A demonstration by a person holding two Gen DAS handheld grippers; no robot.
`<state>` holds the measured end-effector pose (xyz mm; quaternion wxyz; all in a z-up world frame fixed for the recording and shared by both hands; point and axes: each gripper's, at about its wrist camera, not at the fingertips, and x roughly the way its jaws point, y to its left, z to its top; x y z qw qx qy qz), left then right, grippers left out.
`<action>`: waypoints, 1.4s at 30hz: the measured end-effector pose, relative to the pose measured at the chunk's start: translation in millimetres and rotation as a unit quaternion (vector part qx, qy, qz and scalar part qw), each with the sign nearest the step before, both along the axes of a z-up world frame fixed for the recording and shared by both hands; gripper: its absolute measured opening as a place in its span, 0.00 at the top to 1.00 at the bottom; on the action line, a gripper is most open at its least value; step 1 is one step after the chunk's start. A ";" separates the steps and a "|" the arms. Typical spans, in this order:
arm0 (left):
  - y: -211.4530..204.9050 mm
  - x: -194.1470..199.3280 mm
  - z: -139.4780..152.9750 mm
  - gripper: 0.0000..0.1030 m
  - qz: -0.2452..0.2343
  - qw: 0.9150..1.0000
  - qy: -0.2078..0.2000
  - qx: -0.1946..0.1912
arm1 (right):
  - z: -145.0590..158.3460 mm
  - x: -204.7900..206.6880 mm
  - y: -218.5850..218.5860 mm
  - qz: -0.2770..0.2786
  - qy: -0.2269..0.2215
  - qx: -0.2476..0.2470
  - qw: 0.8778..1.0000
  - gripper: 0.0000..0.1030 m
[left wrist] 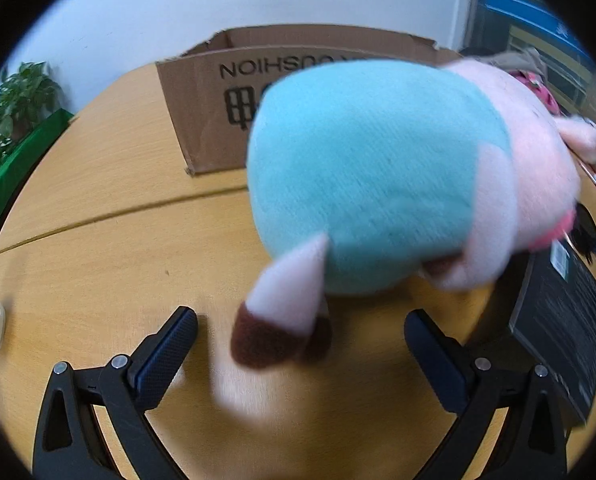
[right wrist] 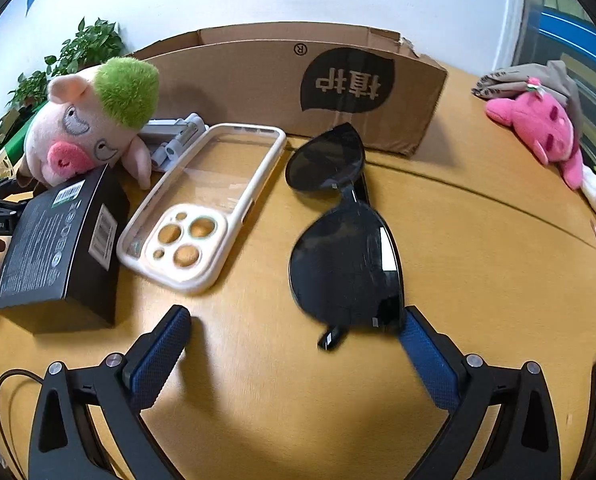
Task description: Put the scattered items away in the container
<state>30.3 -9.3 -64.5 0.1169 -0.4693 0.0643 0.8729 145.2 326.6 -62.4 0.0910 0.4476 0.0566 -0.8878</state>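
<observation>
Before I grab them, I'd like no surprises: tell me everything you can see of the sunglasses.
The sunglasses are black, glossy like plastic, with two large dark lenses and a thin bridge. They lie on the wooden table, one lens toward the cardboard box, the other near the open right gripper, beside its right finger; contact there is unclear. A folded temple tip pokes out at the near end. The phone case lies apart.
</observation>
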 end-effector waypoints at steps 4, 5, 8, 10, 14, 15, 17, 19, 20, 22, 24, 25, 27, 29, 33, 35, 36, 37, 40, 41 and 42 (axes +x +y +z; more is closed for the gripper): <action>-9.1 17.7 9.8 0.02 0.046 0.999 0.008 -0.004 | 2.4 23.4 6.5 -0.029 -0.012 -0.004 0.999 0.00; -12.6 27.4 17.9 0.02 0.052 0.998 0.024 0.007 | 4.8 27.8 8.3 -0.034 -0.018 -0.011 0.999 0.00; -19.2 59.8 57.0 0.02 0.076 0.992 0.092 0.027 | 26.5 38.5 10.8 -0.046 -0.004 -0.032 0.998 0.00; -19.6 75.7 87.4 0.01 0.098 0.985 0.136 0.046 | 45.0 43.5 4.4 -0.047 0.019 -0.030 0.998 0.00; -11.9 83.8 124.5 0.01 0.098 0.978 0.164 0.088 | 75.4 49.2 -22.1 -0.006 0.061 -0.029 0.998 0.00; -12.7 86.6 129.6 0.01 0.099 0.977 0.166 0.086 | 77.9 53.6 -30.3 0.003 0.067 -0.022 0.997 0.00; -15.0 94.9 131.4 0.01 0.100 0.977 0.171 0.073 | 80.5 50.5 -41.3 0.013 0.073 0.000 0.997 0.00; -1.0 93.3 122.4 0.01 0.097 0.979 0.170 0.061 | 81.1 51.0 -50.3 0.015 0.079 0.016 0.997 0.00; -0.3 92.5 118.3 0.01 0.092 0.979 0.170 0.058 | 81.1 51.1 -52.4 0.017 0.081 0.017 0.996 0.00; 3.1 93.0 109.7 0.01 0.079 0.981 0.168 0.057 | 79.9 50.3 -55.3 0.019 0.080 0.014 0.996 0.00; 11.3 92.1 106.1 0.01 0.066 0.982 0.165 0.060 | 76.4 48.1 -57.3 0.019 0.076 0.013 0.997 0.00; 14.9 91.7 105.0 0.01 0.062 0.983 0.164 0.061 | 74.5 46.8 -58.3 0.021 0.073 0.012 0.997 0.00; 17.4 89.5 103.3 0.01 0.061 0.982 0.165 0.067 | 71.9 44.9 -60.0 0.029 0.068 0.006 0.997 0.04; 15.7 88.4 101.7 0.15 0.067 0.980 0.169 0.081 | 71.5 43.8 -58.8 0.041 0.066 -0.019 0.997 1.00; 6.5 74.2 87.8 0.96 0.079 0.983 0.120 0.118 | 66.7 35.8 -56.5 0.032 0.056 -0.016 0.998 0.97; 2.9 68.2 81.8 0.91 0.087 0.982 0.106 0.126 | 65.4 32.3 -56.0 0.034 0.049 -0.029 0.998 0.76; 1.3 65.9 80.0 0.78 0.093 0.982 0.099 0.128 | 65.4 30.4 -55.7 0.034 0.046 -0.036 0.998 0.59; -0.1 63.0 78.6 0.66 0.100 0.982 0.091 0.129 | 66.5 29.8 -56.0 0.036 0.048 -0.038 0.997 0.19; -7.6 59.9 76.4 0.19 0.121 0.978 0.090 0.146 | 75.6 33.5 -61.3 0.044 0.082 -0.033 0.995 0.01; -10.4 60.1 76.0 0.19 0.125 0.975 0.095 0.155 | 77.7 32.8 -64.0 0.054 0.082 -0.035 0.995 0.01; -12.4 58.6 75.0 0.19 0.129 0.974 0.094 0.161 | 79.3 31.1 -66.5 0.067 0.079 -0.042 0.994 0.01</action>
